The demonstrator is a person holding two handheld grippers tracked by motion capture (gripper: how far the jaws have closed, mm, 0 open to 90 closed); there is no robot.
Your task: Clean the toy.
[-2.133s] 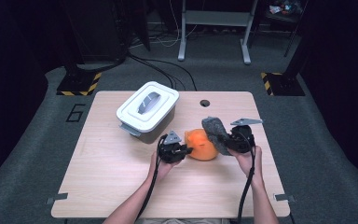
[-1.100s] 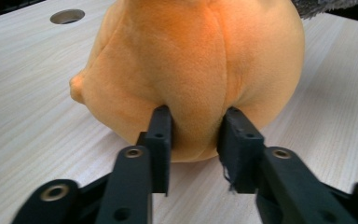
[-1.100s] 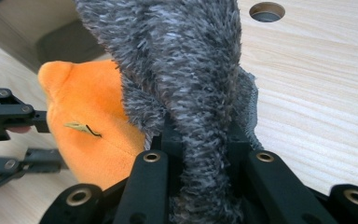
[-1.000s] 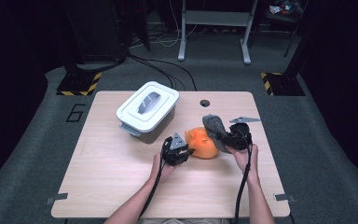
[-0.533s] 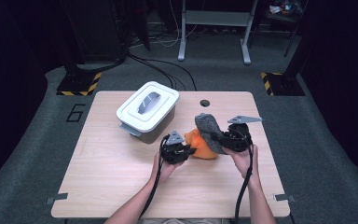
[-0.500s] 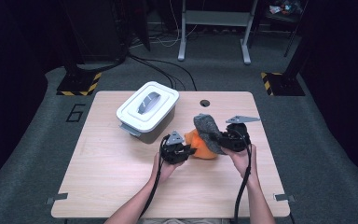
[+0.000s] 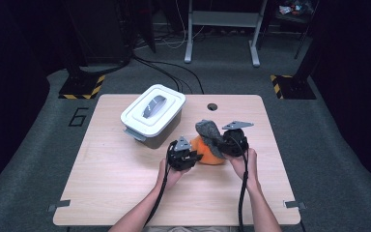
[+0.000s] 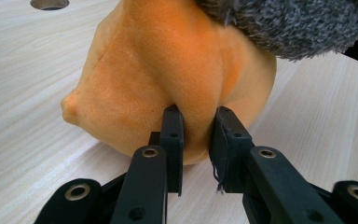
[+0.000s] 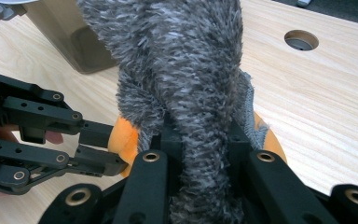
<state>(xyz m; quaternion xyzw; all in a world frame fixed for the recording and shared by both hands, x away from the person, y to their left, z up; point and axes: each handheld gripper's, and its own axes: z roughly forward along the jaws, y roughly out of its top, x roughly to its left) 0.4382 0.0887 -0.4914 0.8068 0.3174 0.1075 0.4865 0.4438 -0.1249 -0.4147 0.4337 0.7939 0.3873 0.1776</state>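
The orange plush [image 7: 207, 153] lay on the tabletop [image 7: 106, 188] between both grippers: left fingers [image 8: 173, 135] pinched its body, right fingers [image 9: 168, 135] clamped the grey fur [image 9: 186, 74] rising straight above it.

One orange plush toy [image 7: 206, 151], one grey furry cloth [image 7: 210, 134] and one lidded plastic box [image 7: 152, 115] sit on one wooden table [image 7: 111, 183], with two handheld grippers.
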